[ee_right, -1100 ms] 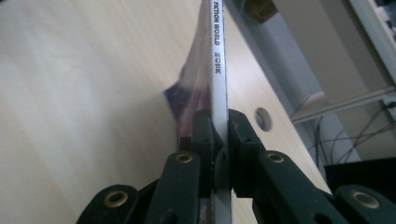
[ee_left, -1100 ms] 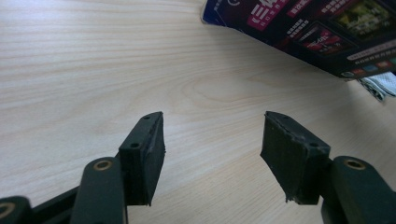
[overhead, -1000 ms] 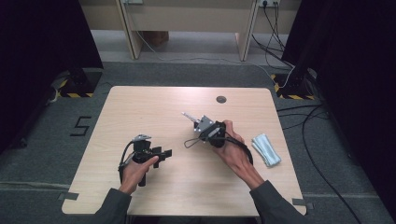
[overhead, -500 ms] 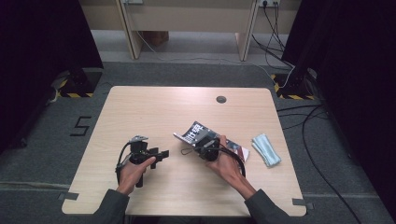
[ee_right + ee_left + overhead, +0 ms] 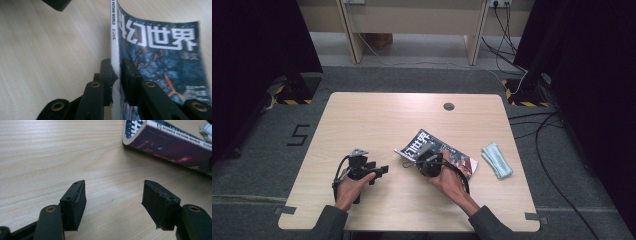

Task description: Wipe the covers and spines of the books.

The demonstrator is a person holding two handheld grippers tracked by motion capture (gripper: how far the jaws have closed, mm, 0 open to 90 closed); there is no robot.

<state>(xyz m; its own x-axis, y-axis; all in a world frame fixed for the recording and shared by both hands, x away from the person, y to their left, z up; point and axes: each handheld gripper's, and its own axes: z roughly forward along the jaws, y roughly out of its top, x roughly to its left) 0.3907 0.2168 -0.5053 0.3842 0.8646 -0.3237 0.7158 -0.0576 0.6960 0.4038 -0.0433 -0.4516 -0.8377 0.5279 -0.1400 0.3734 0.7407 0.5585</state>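
The right tool [image 5: 116, 72] is clamped on the spine edge of the magazine [image 5: 160, 65], one jaw on either side, though the jaws have just been easing apart slightly with the magazine between them. The magazine slopes away from that tool, its far end low over the counter [image 5: 377, 120], its cover bowed. The left tool [image 5: 113, 195] stands released with nothing between its jaws, its jaws having just widened a little; the magazine lies ahead of it and to its right. Judging from this, the step in hand is laying the magazine flat; next the right tool must let go fully and draw clear. Counted: one magazine, two tools, one pale folded cloth [image 5: 497, 160] beyond the magazine's right edge.
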